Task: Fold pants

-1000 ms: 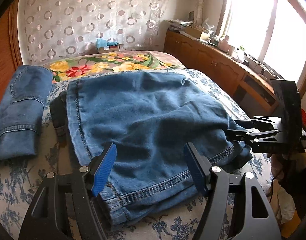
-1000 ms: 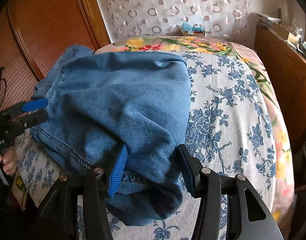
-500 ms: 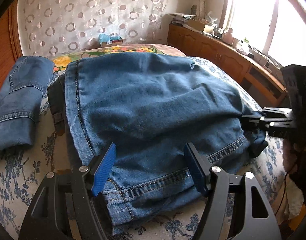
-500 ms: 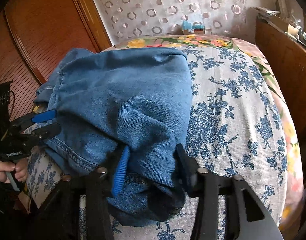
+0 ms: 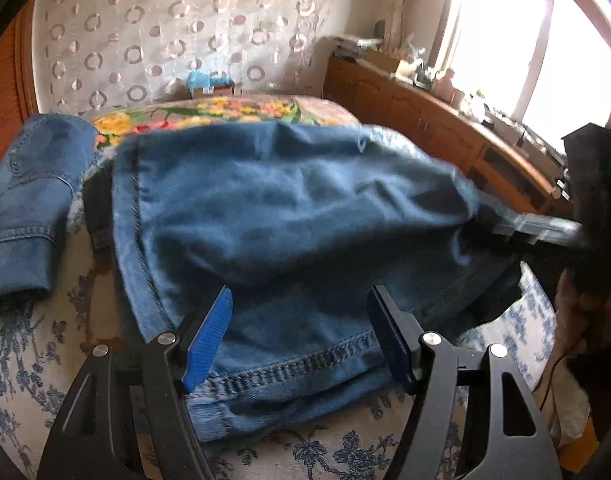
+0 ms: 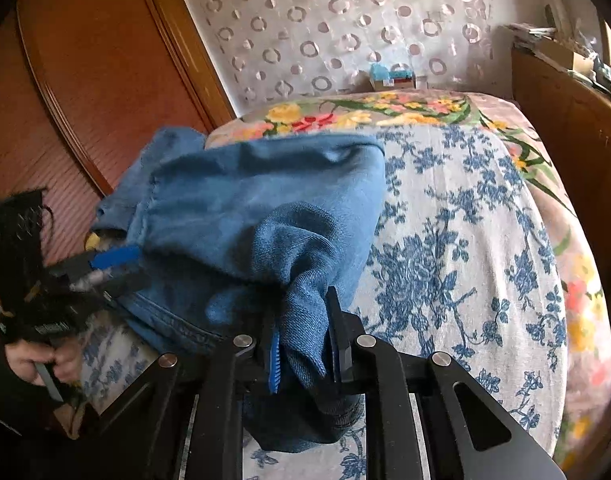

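Blue denim pants (image 5: 285, 208) lie folded on the bed, hem toward me. My left gripper (image 5: 301, 300) stands open astride the stitched hem (image 5: 305, 364), pads wide apart and not pressing. In the right wrist view the pants (image 6: 245, 200) bunch up at their near corner. My right gripper (image 6: 303, 332) is closing on that bunched fold, and the pads pinch the denim between them. From the left wrist view the right gripper (image 5: 505, 224) reaches into the pants' right edge. The left gripper (image 6: 113, 264) shows at the left, held by a hand (image 6: 37, 360).
A second folded pair of jeans (image 5: 29, 200) lies at the bed's left side. The bed (image 6: 445, 260) has a blue-flowered cover. A wooden cabinet (image 5: 425, 120) runs along the right under the window. A wooden wardrobe door (image 6: 85, 80) stands left. A small box (image 5: 209, 82) sits at the bed's head.
The right gripper's jaws have come together on the denim's near corner, gathering it into a raised fold. The pants' right side has lifted. The left gripper has stayed open over the hem.
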`<state>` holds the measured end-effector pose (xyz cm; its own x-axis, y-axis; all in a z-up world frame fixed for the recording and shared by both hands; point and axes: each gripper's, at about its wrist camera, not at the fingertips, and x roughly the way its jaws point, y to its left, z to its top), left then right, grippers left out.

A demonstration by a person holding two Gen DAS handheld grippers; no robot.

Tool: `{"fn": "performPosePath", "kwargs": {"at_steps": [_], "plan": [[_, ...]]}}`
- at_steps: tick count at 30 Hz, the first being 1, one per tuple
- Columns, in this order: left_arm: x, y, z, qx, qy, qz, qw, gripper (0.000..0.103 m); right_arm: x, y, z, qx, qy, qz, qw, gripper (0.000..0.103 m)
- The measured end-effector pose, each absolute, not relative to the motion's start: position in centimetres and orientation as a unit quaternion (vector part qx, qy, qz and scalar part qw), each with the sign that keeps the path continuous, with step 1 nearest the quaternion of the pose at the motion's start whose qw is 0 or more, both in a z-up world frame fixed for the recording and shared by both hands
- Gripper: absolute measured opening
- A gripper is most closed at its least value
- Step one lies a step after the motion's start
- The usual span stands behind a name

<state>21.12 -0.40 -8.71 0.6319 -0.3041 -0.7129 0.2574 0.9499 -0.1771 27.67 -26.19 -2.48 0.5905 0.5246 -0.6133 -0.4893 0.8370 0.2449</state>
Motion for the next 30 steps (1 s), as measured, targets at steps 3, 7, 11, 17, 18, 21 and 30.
{"fn": "performPosePath", "kwargs": {"at_steps": [3,7,11,17,18,21,30], "plan": [[21.4,-0.7,-10.0,-0.02,0.411,-0.153,0.898,0.071,27.2,-26.3,-1.4,0.031,0.337,0.29,0.895,0.017],[21.2,-0.2,-9.5,-0.029,0.413,-0.152,0.897,0.071,26.8,-25.9,-0.5,0.033,0.324,0.299,0.897,0.017],[20.6,0.9,-8.7,-0.043,0.41,-0.146,0.899,0.071,26.5,-25.1,0.4,0.036,0.313,0.311,0.897,0.016],[18.7,3.3,-6.6,-0.055,0.388,-0.128,0.911,0.071,25.9,-22.2,2.5,0.015,0.29,0.343,0.894,0.016],[18.2,3.9,-6.2,-0.056,0.384,-0.124,0.913,0.071,25.6,-21.3,2.8,0.008,0.285,0.35,0.892,0.016],[16.7,6.0,-5.4,-0.06,0.374,-0.105,0.919,0.071,25.0,-18.6,3.6,-0.007,0.275,0.375,0.885,0.015],[12.7,13.1,-4.7,-0.077,0.354,-0.033,0.931,0.071,24.9,-9.3,2.3,-0.052,0.286,0.441,0.849,0.014]]}}
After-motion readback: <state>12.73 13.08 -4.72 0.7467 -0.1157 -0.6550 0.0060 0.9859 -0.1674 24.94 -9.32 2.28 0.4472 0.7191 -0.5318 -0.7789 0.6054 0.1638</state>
